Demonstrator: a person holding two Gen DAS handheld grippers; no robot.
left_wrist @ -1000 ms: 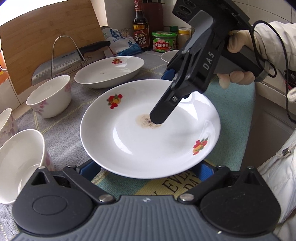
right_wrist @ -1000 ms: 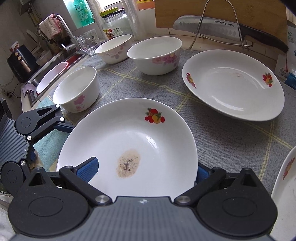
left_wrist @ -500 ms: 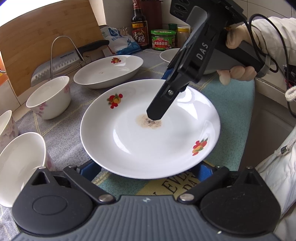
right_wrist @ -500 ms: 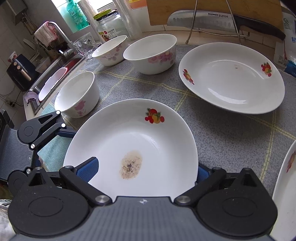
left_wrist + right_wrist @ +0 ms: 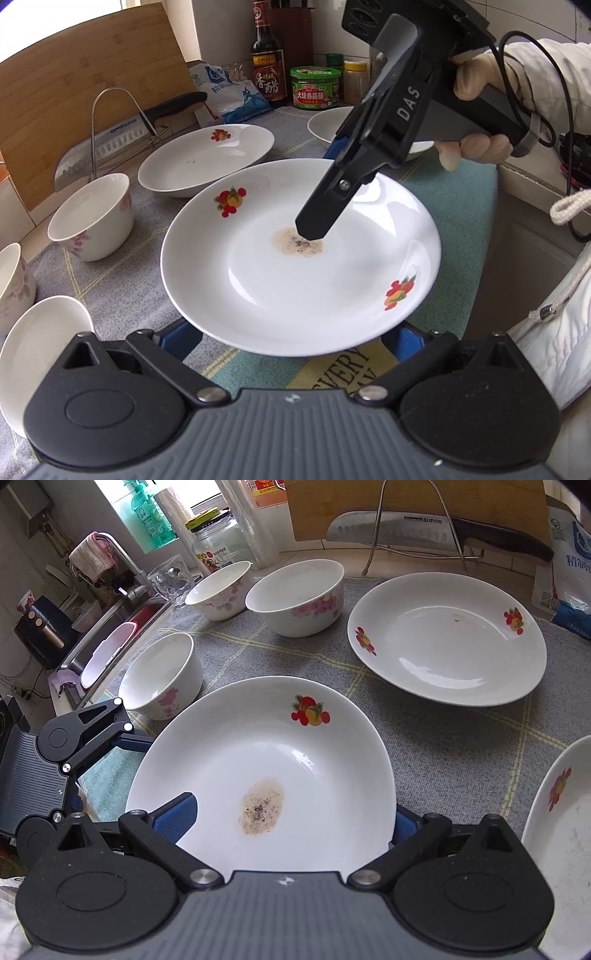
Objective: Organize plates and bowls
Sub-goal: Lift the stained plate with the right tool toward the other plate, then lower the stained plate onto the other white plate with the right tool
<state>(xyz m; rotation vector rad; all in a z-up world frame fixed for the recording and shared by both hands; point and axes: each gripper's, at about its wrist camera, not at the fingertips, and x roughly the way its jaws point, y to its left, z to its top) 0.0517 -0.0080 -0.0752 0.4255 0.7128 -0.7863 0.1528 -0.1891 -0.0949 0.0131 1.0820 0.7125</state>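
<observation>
right gripper (image 5: 314,230) reaches over the stained plate (image 5: 258,280), one black finger above the plate's brown stain (image 5: 298,246), the other blue pad below the far rim; it is clamped on the plate's rim. in the right wrist view the plate (image 5: 266,775) fills the space between its blue pads (image 5: 173,816), rim running into the gripper body. left gripper (image 5: 291,339) sits at the near rim, blue pads wide apart under the plate edge on either side; cannot tell whether it actually grips. in the right wrist view the left gripper (image 5: 122,734) shows at the plate's left side, a pad going under the rim.

the plate is above a teal mat (image 5: 454,206) with yellow lettering, next to a grey cloth (image 5: 443,738). second plate (image 5: 447,638) lies on the cloth beyond, apart from the first. third plate (image 5: 557,834) sits at the right edge, partly out of view. three bowls (image 5: 295,598) stand upright on the cloth, well apart from the held plate: one near its left side (image 5: 162,675), two further back, just beside each other.

behind: knife (image 5: 424,530) on a wire stand against a cutting board (image 5: 74,96), vinegar bottle (image 5: 267,62), green-lid jar (image 5: 314,88), salt bag (image 5: 229,96). sink (image 5: 110,646) lies to the left.
</observation>
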